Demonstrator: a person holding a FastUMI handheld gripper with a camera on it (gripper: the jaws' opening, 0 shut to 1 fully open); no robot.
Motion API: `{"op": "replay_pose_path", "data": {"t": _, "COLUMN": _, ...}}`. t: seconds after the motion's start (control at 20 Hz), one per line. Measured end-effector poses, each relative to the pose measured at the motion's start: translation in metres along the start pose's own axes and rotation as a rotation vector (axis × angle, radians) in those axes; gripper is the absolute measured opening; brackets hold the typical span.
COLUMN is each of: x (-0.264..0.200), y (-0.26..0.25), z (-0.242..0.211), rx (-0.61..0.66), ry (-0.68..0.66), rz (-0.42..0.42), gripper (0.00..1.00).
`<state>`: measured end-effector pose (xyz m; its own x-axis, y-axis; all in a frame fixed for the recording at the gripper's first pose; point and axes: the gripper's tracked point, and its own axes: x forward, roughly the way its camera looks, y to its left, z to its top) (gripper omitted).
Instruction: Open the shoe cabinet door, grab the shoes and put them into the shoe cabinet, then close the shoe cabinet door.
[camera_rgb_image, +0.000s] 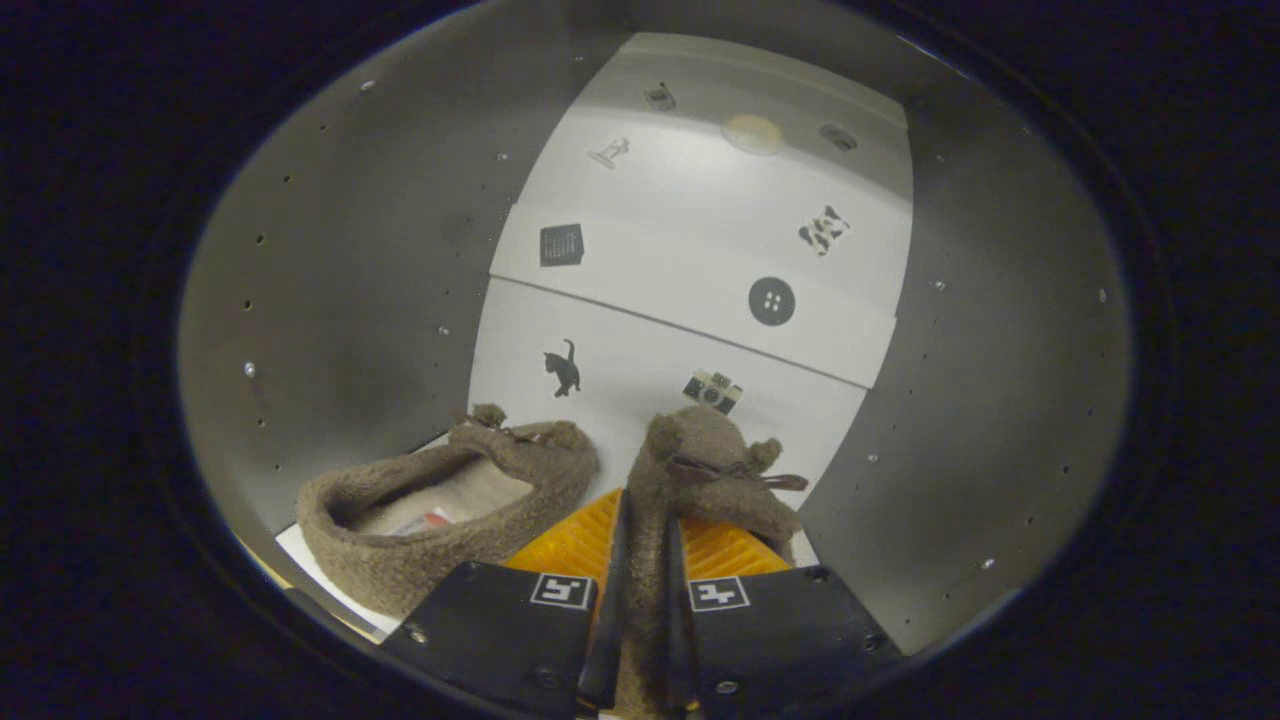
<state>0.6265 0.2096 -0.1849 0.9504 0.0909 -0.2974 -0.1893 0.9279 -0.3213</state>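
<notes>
No brand or readable wording shows anywhere. Each body of the hand-held gripper (645, 560) carries a small square black-and-white coded marker on its upper face, and a small tag with red on it lies inside the left slipper (440, 510), too small to read. The cabinet's back panel (700, 250) is white and bears picture stickers without text: a black cat (563, 368), a camera (712, 391), a round four-hole button (772, 301), a dark ruled square (561, 244), a black-and-white patched shape (823, 230), and a few fainter ones further up.

The hand-held gripper reaches forward into the shoe cabinet, its two fingers nearly parallel and drawn close together. They are clenched on the right slipper (700, 470), one finger pressing each side of its fuzzy brown upper, with the heel part running down between them.

The right slipper's long axis runs straight ahead along the fingers, toe toward the back panel; its toe, with two pom-poms and a small bow, stands just beyond the fingertips. The left slipper lies just beside it on the cabinet's white shelf floor (310, 565), its long axis angled, heel opening toward the grey left wall (350, 280) and toe with pom-poms pointing in toward the other slipper's toe. The two toes sit close, whether touching I cannot tell. The grey right wall (1000, 400), dotted with shelf-pin holes, stands on the other side.
</notes>
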Motion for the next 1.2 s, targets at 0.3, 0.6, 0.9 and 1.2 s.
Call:
{"op": "replay_pose_path", "data": {"t": 0.3, "x": -0.025, "y": -0.010, "z": -0.007, "rx": 0.120, "ry": 0.086, "rz": -0.072, "gripper": 0.45}}
{"op": "replay_pose_path", "data": {"t": 0.6, "x": -0.088, "y": -0.023, "z": 0.009, "rx": 0.189, "ry": 0.026, "rz": -0.090, "gripper": 0.85}}
{"op": "replay_pose_path", "data": {"t": 0.9, "x": -0.184, "y": -0.013, "z": 0.026, "rx": 0.214, "ry": -0.031, "rz": -0.051, "gripper": 1.00}}
{"op": "replay_pose_path", "data": {"t": 1.2, "x": -0.312, "y": 0.008, "z": 0.049, "rx": 0.176, "ry": -0.088, "rz": 0.023, "gripper": 1.00}}
